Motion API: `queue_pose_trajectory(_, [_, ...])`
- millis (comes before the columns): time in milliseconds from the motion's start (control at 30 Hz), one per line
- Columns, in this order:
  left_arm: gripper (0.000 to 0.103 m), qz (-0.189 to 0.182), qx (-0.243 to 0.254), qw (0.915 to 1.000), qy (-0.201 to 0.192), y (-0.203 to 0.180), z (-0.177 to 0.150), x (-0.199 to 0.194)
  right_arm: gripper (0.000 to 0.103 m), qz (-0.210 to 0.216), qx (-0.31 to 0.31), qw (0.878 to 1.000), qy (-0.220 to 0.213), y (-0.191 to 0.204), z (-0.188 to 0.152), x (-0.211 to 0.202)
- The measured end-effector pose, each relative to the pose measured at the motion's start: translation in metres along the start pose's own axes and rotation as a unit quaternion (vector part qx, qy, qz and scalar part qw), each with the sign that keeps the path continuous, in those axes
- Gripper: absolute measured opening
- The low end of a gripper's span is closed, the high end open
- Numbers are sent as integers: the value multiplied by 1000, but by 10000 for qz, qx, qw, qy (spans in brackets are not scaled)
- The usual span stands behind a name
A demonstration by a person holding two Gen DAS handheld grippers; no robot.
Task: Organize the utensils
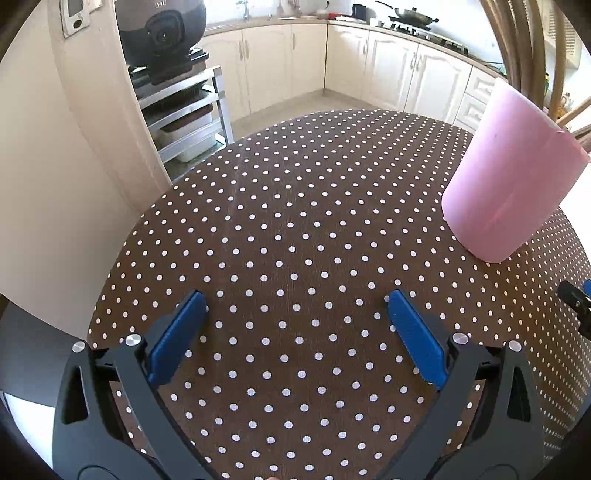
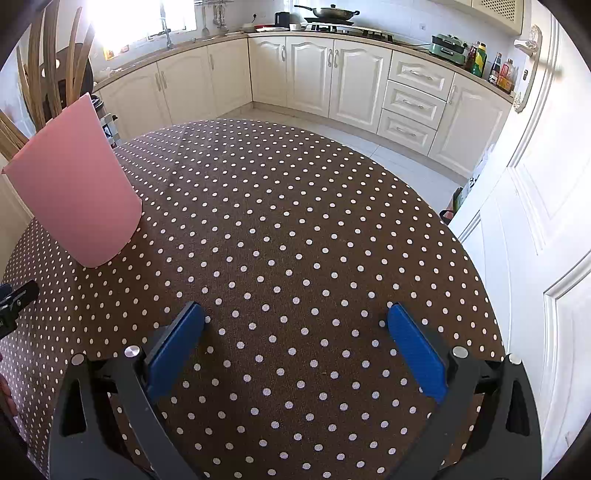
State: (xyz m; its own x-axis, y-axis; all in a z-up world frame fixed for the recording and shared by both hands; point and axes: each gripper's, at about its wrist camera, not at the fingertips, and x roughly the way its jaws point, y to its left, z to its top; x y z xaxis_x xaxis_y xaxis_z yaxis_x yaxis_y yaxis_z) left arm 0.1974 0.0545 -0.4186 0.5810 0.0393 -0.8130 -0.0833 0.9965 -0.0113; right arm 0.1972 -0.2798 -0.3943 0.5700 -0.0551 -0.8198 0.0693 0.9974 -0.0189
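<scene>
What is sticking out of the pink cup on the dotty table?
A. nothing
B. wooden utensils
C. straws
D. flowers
B: long wooden utensils rise out of the top of the pink cup, which stands on the dotted table.

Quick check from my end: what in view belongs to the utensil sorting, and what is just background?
Job:
pink holder with wooden utensils standing in it
left tongs, open
right tongs, open

Background:
polka-dot tablecloth
wok on the stove
rice cooker
white door
</scene>
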Motion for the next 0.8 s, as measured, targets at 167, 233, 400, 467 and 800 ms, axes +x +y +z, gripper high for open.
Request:
queue_pose_trajectory(167, [97, -1, 24, 10000, -6, -1, -4, -5, 97, -1, -1, 10000, -1, 0, -1, 0])
queue_pose_trajectory(233, [97, -4, 23, 10000, -2, -1, -3, -4, 97, -2, 0, 10000, -1, 0, -1, 0])
queue_pose_trajectory(400, [97, -3, 22, 10000, -2, -1, -4, -5, 97, -2, -2, 10000, -1, 0, 0, 0])
queue_pose_trajectory(467, [97, -5, 22, 10000, -2, -1, -4, -5, 97, -2, -1, 10000, -1, 0, 0, 0])
queue_pose_trajectory(800, [97, -5, 21, 10000, -2, -2, -5, -6, 97, -3, -1, 10000, -3, 0, 0, 0])
